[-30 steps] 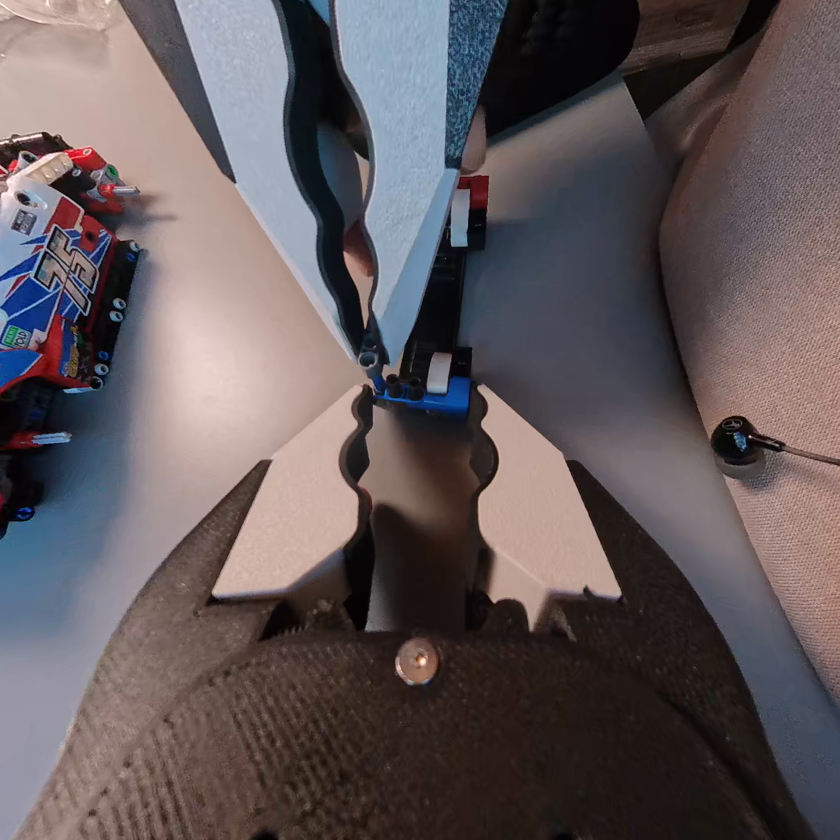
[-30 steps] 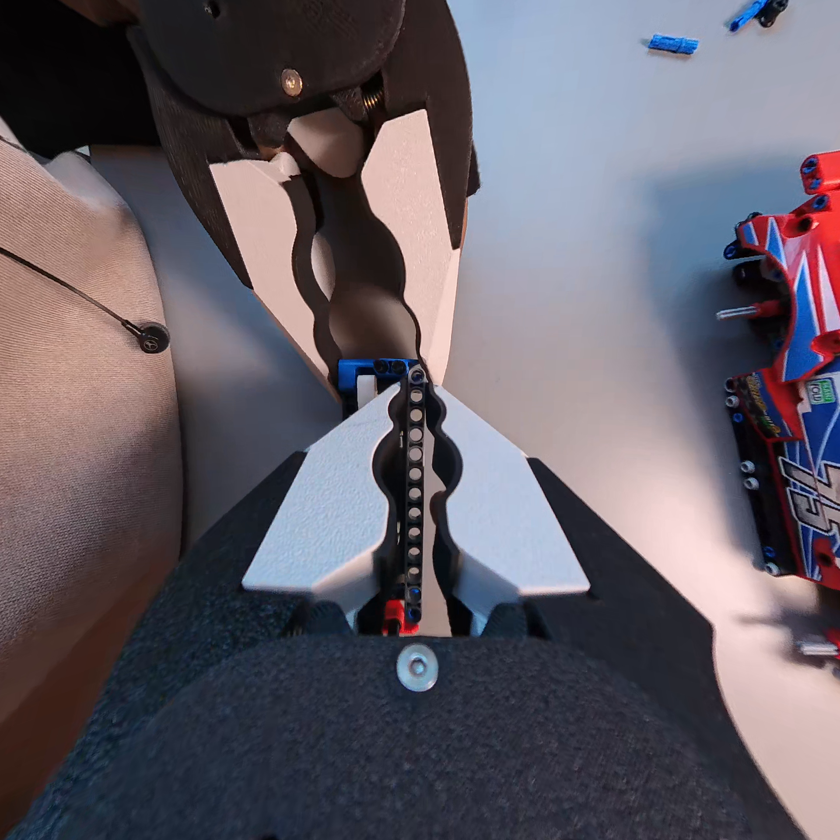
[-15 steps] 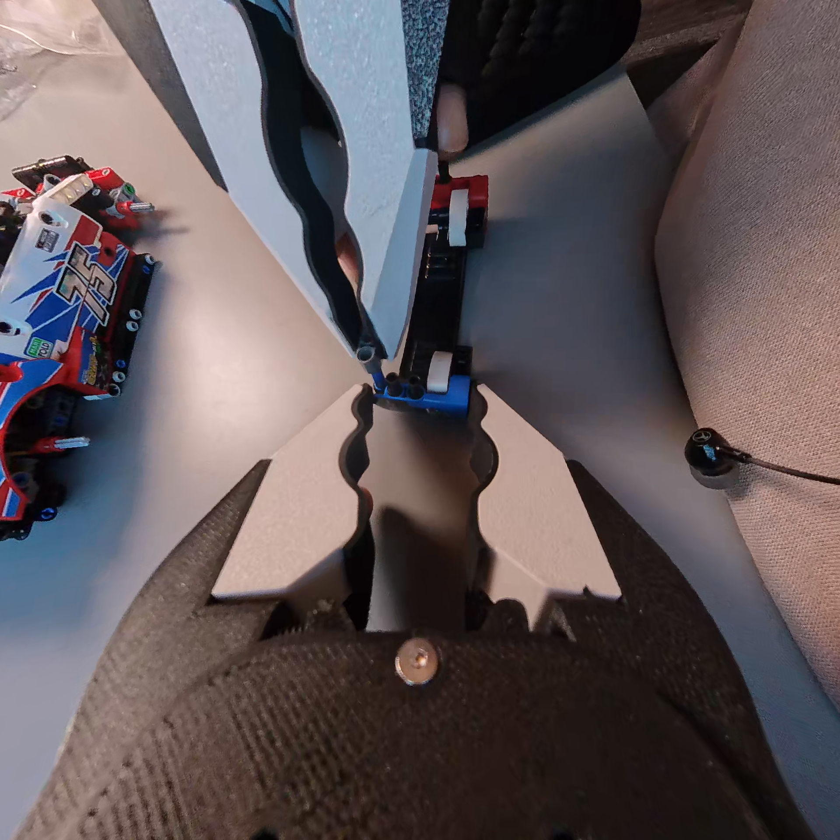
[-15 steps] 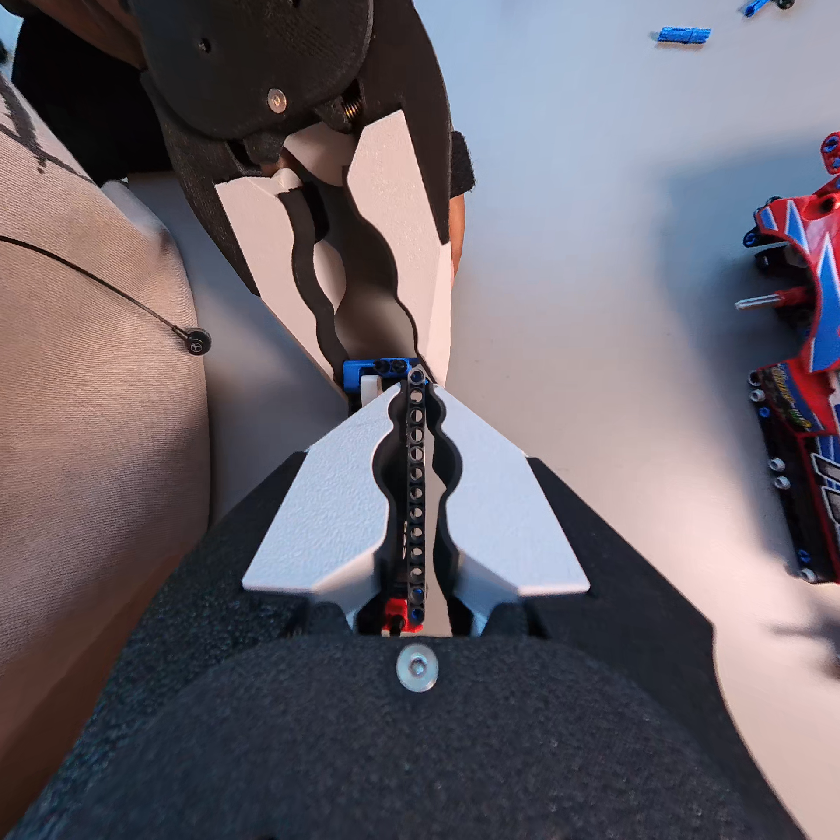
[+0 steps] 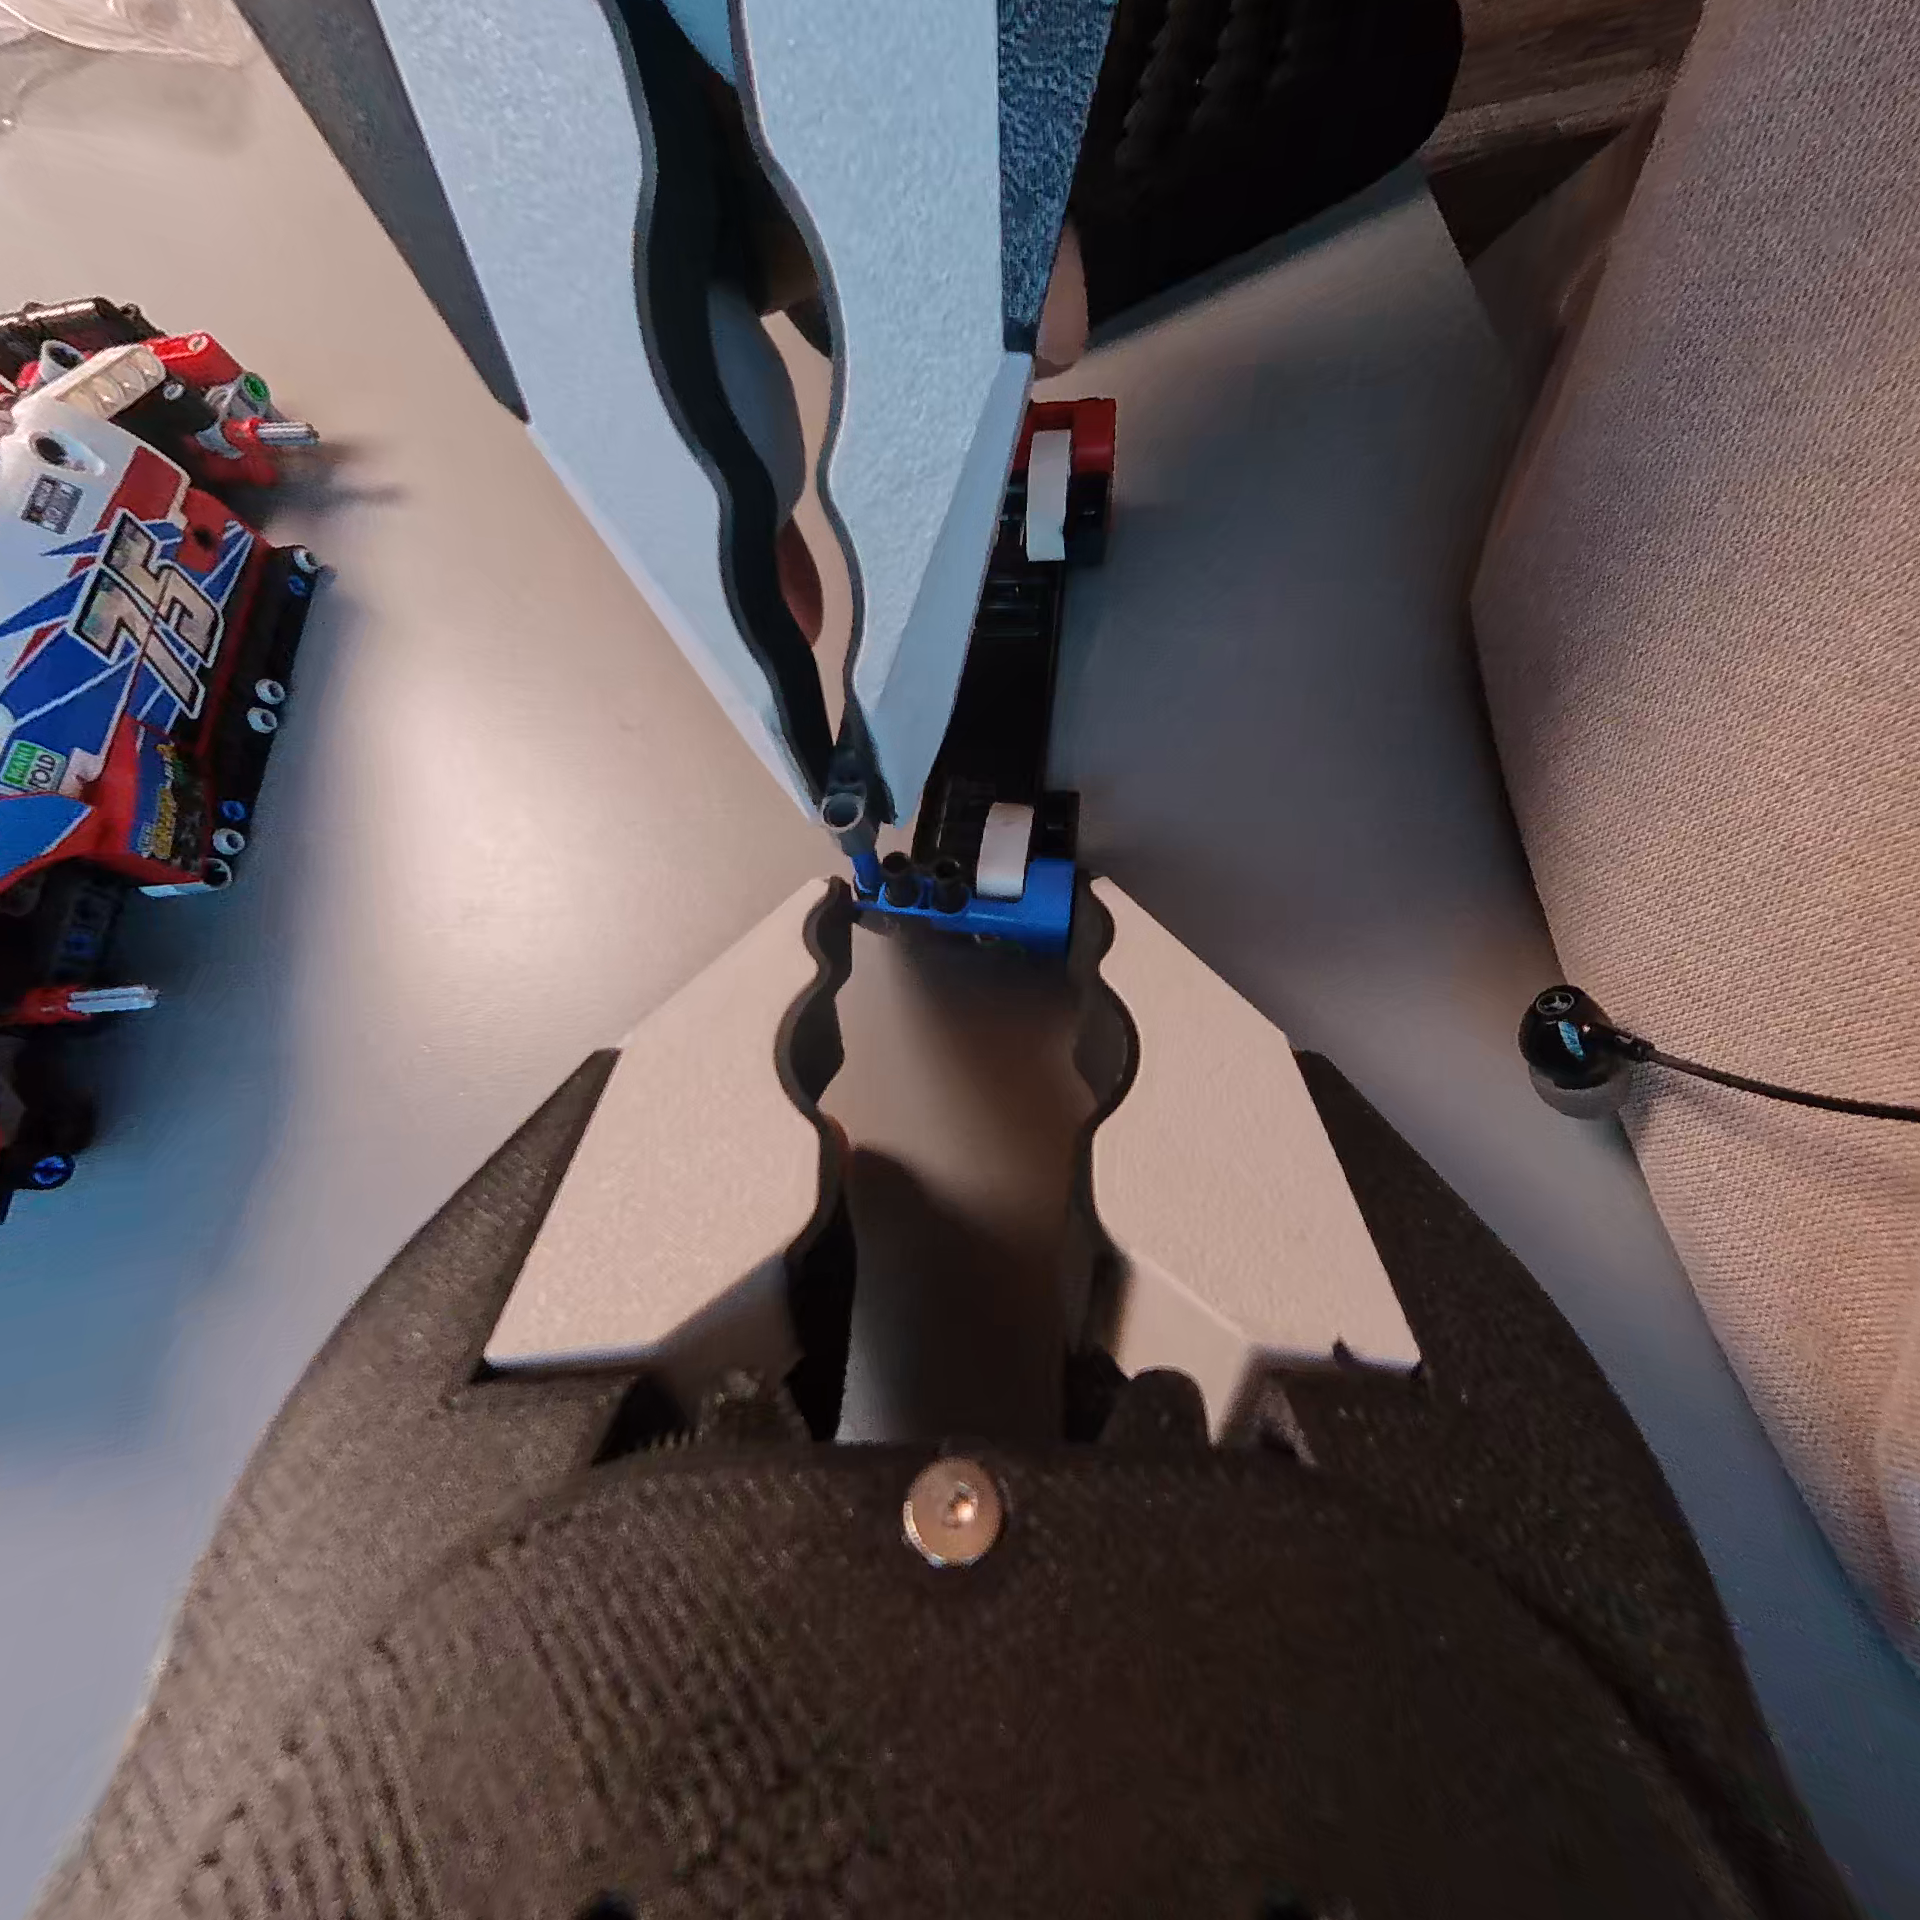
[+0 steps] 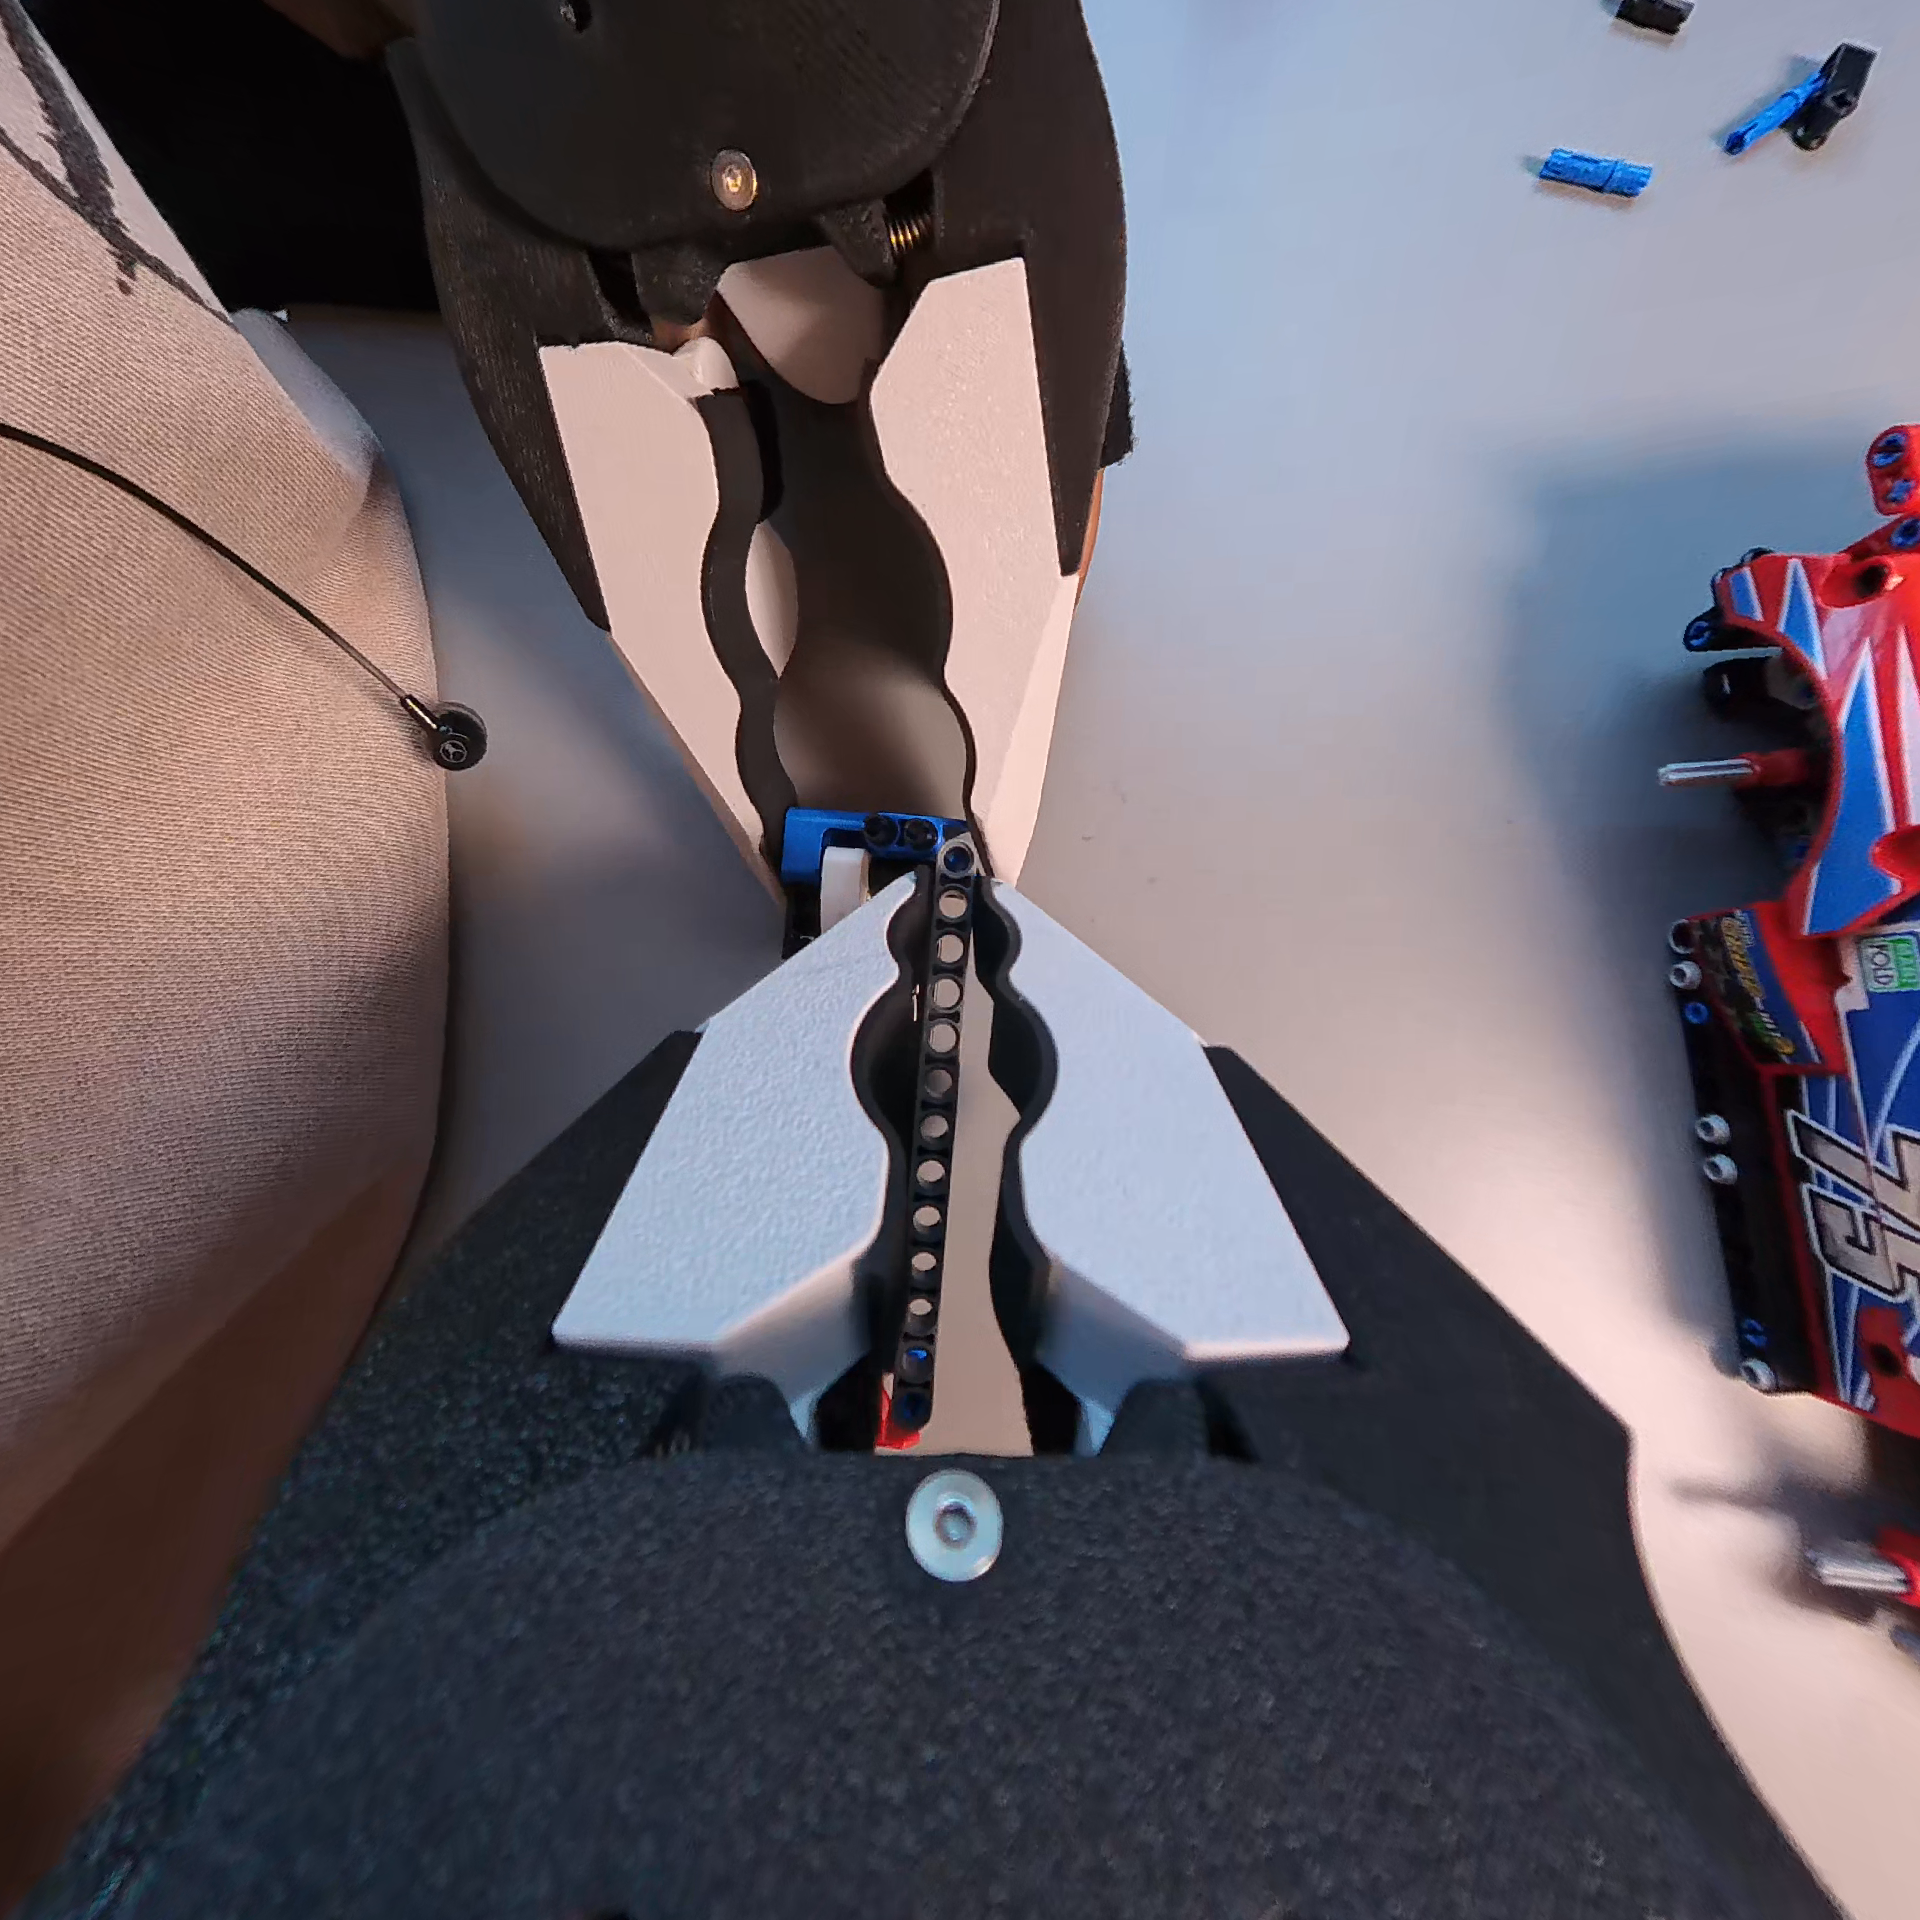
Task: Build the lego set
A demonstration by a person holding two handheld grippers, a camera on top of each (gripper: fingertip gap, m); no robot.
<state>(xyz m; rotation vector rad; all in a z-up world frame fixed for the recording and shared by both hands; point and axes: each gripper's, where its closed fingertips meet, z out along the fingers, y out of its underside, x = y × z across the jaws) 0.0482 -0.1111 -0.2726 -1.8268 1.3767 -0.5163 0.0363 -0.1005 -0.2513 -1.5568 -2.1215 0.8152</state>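
My left gripper [image 5: 961, 904] clamps the blue end of the small lego frame [image 5: 966, 902], fingertips pressed on either side. My right gripper [image 6: 951, 888] faces it tip to tip, pinching a long black holed beam [image 6: 935, 1122] that runs back between its fingers, its front hole meeting the blue block's corner (contact looks made, though I cannot tell seating). The red-and-blue car body [image 6: 1829, 1091] lies well off to the right gripper's right on the table [image 6: 1351, 727].

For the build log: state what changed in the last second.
Little changed. The views drifted slightly against the red and blue car; no grip changed. The left gripper still pinches the blue brick, the right gripper still holds the black beam against it.
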